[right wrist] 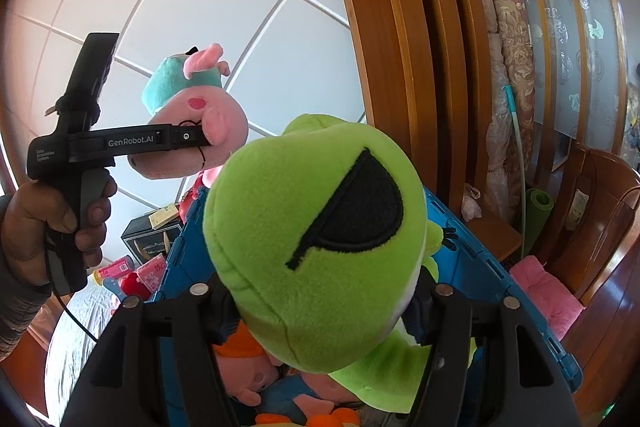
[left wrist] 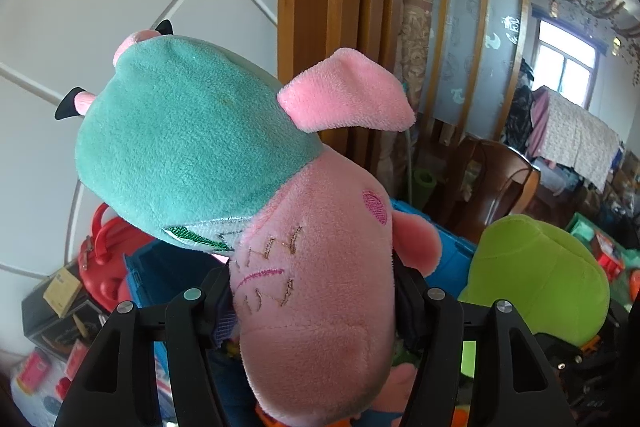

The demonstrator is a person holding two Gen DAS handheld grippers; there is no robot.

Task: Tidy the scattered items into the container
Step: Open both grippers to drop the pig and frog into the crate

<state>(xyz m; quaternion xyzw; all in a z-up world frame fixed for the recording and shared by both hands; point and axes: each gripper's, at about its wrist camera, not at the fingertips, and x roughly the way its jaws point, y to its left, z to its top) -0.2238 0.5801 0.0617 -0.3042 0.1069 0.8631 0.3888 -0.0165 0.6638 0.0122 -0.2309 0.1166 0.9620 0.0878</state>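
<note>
Currently both grippers are pinching plush: left gripper (left wrist: 312, 307) the pig (left wrist: 312, 267), right gripper (right wrist: 320, 311) the frog (right wrist: 320, 247), above the bin (right wrist: 480, 267); loosening off-centre risks a toy catching the rim and falling outside.

A white-sheeted bed (right wrist: 72, 311) — a blue crate (right wrist: 472, 267), pink tin (right wrist: 116, 269) upon it.

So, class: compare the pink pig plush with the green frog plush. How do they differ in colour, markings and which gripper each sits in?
1. The pig plush is pink with a teal body; the frog plush is lime green.
2. The pig has a pink cheek patch and stitched mouth; the frog has a large black half-round eye.
3. The pig sits in the left gripper, the frog in the right gripper.

Both are soft toys held above the blue crate.
</note>
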